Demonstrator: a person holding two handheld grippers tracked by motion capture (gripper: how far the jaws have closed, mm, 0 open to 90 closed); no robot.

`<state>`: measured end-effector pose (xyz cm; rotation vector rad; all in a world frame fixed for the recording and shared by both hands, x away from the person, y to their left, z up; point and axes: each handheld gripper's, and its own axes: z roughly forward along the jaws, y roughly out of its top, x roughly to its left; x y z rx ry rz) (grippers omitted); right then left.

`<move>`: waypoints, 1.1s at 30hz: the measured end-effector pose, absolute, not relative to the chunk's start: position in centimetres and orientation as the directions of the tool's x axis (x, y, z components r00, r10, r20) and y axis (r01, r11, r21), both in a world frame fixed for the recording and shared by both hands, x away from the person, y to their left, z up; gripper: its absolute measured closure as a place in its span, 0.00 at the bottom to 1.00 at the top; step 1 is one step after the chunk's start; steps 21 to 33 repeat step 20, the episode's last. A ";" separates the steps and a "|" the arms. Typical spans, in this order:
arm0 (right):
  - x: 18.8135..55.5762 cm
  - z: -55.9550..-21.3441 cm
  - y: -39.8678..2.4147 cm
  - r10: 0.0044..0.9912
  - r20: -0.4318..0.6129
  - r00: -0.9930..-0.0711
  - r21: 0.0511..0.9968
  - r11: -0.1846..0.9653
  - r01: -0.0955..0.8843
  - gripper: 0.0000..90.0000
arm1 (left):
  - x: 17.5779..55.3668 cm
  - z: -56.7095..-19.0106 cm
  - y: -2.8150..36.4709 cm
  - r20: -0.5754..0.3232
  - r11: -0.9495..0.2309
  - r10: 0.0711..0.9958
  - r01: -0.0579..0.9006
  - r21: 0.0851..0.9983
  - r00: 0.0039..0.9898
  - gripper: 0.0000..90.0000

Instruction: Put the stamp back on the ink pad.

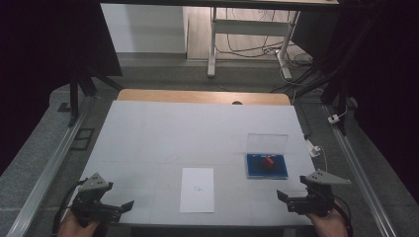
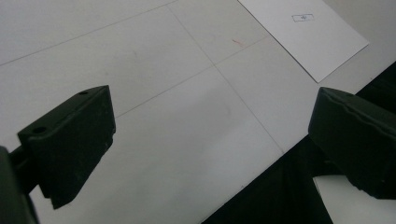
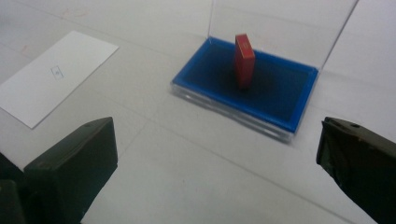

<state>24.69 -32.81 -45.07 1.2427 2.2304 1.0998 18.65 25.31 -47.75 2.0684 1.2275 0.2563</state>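
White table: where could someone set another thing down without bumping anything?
The white table is bare across its far half and left side, beyond the paper sheet. A free strip also lies between the sheet and the blue tray holding the red block. Crowded: near corners, by left claw and right claw.

left tool point(image 1: 129, 205): jaws wide apart | right tool point(image 1: 281, 196): jaws wide apart

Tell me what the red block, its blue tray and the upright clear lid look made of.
Red block: matte, probably plastic or painted wood. Blue tray: dark soft-looking pad in a clear base, perhaps felt or ink pad. Clear lid: see-through glossy rigid plastic, likely.
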 end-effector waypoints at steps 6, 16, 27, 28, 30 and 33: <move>23.9 -45.5 -33.3 0.843 0.069 -0.533 0.755 0.305 0.581 0.00 | 18.6 -47.8 25.3 -0.179 -0.298 0.829 0.690 0.660 0.529 0.01; 23.3 -45.6 -33.3 0.856 0.059 -0.513 0.723 0.318 0.613 0.00 | 18.6 -47.8 25.4 -0.179 -0.297 0.830 0.690 0.660 0.529 0.01; 23.5 -45.8 -33.4 0.859 0.070 -0.507 0.711 0.313 0.629 0.00 | 18.7 -47.7 25.3 -0.180 -0.298 0.829 0.689 0.660 0.530 0.01; 23.5 -45.8 -33.4 0.859 0.070 -0.507 0.711 0.313 0.629 0.00 | 18.7 -47.7 25.3 -0.180 -0.298 0.829 0.689 0.660 0.530 0.01; 23.5 -45.8 -33.4 0.859 0.070 -0.507 0.711 0.313 0.629 0.00 | 18.7 -47.7 25.3 -0.180 -0.298 0.829 0.689 0.660 0.530 0.01; 23.5 -45.8 -33.4 0.859 0.070 -0.507 0.711 0.313 0.629 0.00 | 18.7 -47.7 25.3 -0.180 -0.298 0.829 0.689 0.660 0.530 0.01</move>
